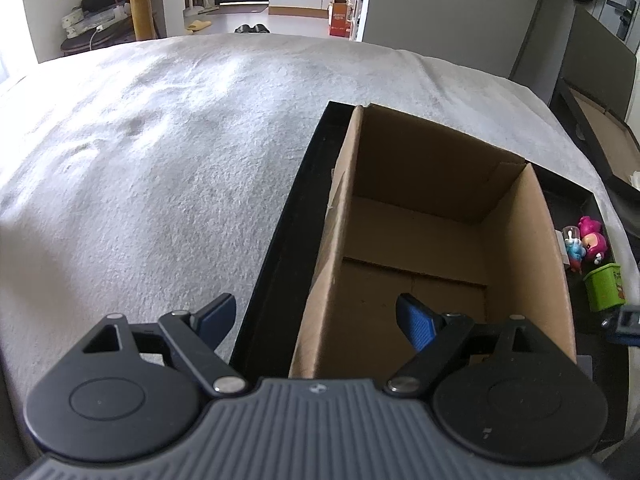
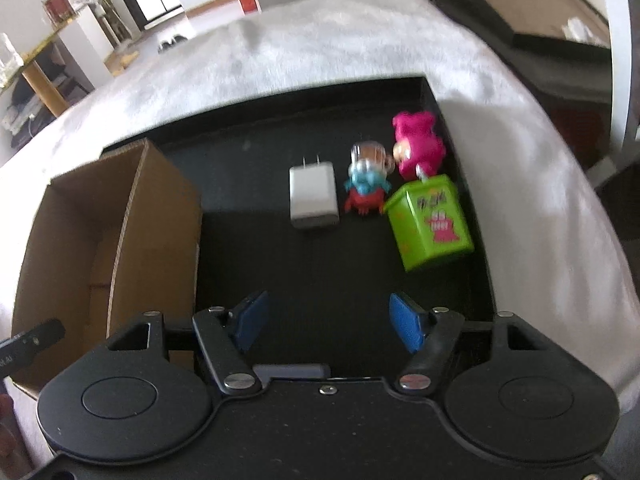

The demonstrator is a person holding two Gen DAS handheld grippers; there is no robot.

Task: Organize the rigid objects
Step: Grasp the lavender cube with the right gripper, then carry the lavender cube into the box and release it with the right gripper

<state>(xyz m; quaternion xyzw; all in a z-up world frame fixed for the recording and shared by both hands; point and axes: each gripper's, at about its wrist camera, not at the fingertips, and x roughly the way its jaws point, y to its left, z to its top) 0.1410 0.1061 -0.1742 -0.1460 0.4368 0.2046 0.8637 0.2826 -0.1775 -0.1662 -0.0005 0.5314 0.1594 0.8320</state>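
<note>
Four small things — a white charger (image 2: 313,196), a blue-and-red toy (image 2: 366,186), a pink figure (image 2: 418,148) and a green box (image 2: 430,222) — lay on the black tray (image 2: 320,264), none yet in the empty cardboard box (image 1: 420,240). The left gripper (image 1: 318,320) and right gripper (image 2: 326,320) were spread wide, holding nothing — sorting seemed unstarted.

The left gripper (image 1: 316,320) has a grey ribbed body, black linkage arms and silver rivets. The right gripper (image 2: 328,320) is black. Both carry 2 blue pads.

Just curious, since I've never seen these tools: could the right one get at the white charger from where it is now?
Probably yes. The right gripper is open, and only bare black tray lies between it and the charger.
</note>
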